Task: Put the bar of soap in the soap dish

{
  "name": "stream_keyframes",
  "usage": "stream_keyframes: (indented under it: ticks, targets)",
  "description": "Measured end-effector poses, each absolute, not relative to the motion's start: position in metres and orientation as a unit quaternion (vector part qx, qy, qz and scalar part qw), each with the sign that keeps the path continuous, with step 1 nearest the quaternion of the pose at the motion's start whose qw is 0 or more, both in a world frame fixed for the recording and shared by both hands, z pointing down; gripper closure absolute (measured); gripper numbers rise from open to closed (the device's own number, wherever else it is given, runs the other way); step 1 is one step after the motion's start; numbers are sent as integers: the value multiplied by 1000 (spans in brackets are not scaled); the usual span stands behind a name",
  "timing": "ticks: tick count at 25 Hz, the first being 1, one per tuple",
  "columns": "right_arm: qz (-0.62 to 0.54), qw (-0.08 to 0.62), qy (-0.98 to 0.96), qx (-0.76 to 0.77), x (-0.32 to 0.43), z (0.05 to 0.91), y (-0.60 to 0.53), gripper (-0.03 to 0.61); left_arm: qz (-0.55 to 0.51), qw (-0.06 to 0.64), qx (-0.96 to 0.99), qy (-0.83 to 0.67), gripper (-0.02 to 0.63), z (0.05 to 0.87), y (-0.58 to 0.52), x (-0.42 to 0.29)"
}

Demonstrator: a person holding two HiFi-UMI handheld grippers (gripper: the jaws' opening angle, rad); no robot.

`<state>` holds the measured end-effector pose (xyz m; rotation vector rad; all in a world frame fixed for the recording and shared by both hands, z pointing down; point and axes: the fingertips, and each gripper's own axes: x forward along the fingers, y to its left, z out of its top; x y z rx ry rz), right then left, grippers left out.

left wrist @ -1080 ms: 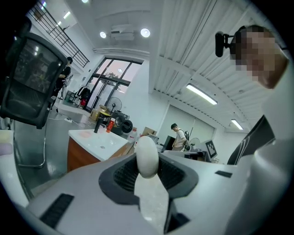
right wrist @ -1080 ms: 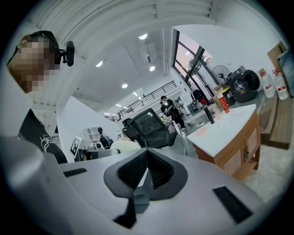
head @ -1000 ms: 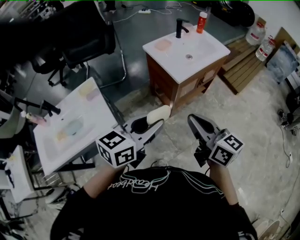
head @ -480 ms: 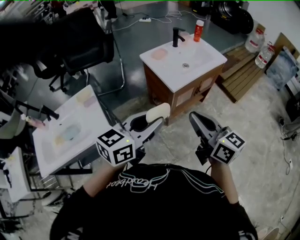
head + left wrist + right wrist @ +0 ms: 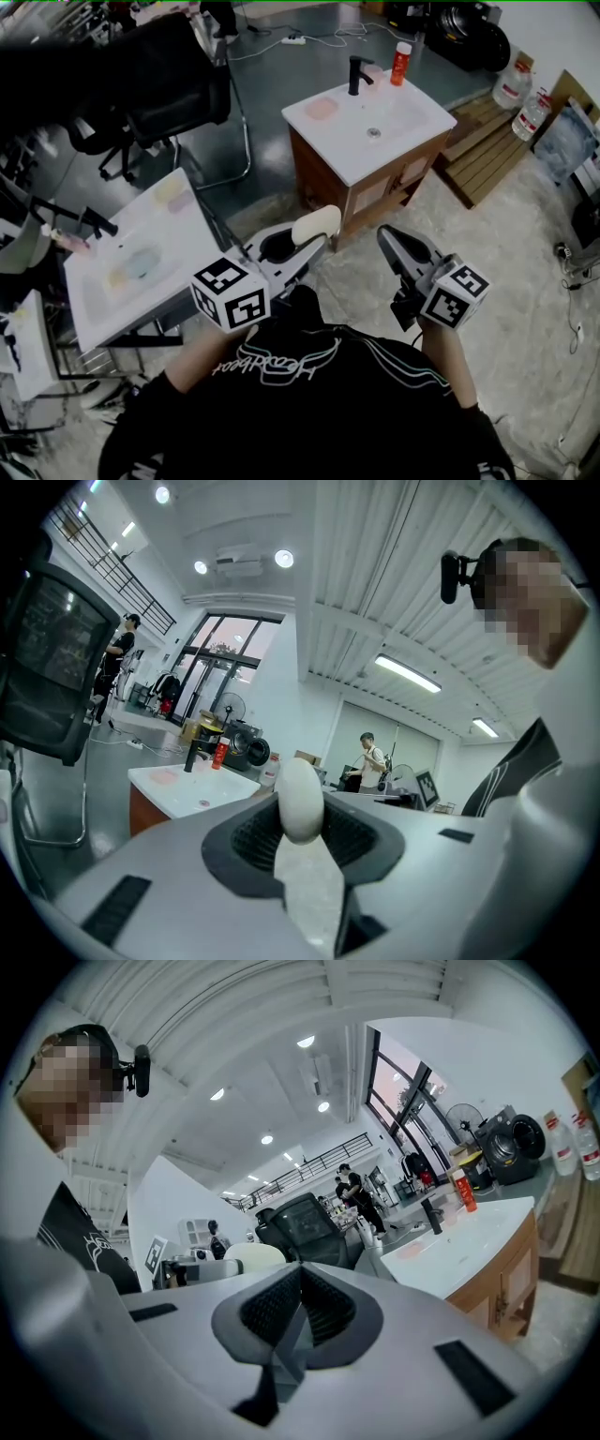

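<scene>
head view: the left hand-held gripper (image 5: 309,242) is closed part-way on the soap (image 5: 317,225), a smooth cream oval bar lying crosswise at the jaw tips, its long axis running low-left to high-right. the right hand-held gripper (image 5: 384,236) sits near it, jaws together, nothing in them. straight ahead and well apart stands a glossy white counter (image 5: 427,111) on a brown wooden cabinet (image 5: 361,192). on its near-left corner lies a flat, round pink piece, judged to be the dish (image 5: 322,109), with a black tap (image 5: 356,73) and a red bottle (image 5: 402,63) at the far edge. the dish lies almost in line with the left jaws, so the loaded hand is the nearer one and, in my judgement, needs only to travel forward and then lower. left gripper view: the dark ribbed pads press on both sides of the bar, which stands on end between them, its rounded top clear above the pads. the pink dish shows on the counter ahead and to the left. the dish looks shallow, so the bar will likely need turning to lie flat. right gripper view: the pads meet with no gap and hold nothing; the counter shows off to the right. task judged at the carrying stage, soap not yet over the dish.
</scene>
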<state>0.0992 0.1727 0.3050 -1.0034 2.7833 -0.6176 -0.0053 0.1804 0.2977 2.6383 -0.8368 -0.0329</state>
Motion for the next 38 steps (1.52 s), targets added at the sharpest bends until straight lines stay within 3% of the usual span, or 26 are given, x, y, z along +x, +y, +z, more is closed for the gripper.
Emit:
stream_keyframes:
  ticks: [20, 38]
  targets:
    - [-220, 57, 906, -357, 125, 331, 106, 552, -4, 176, 946, -272, 485, 309, 103, 21]
    - [-267, 45, 890, -368, 126, 362, -93, 552, 22, 213, 942, -257, 485, 345, -96, 31]
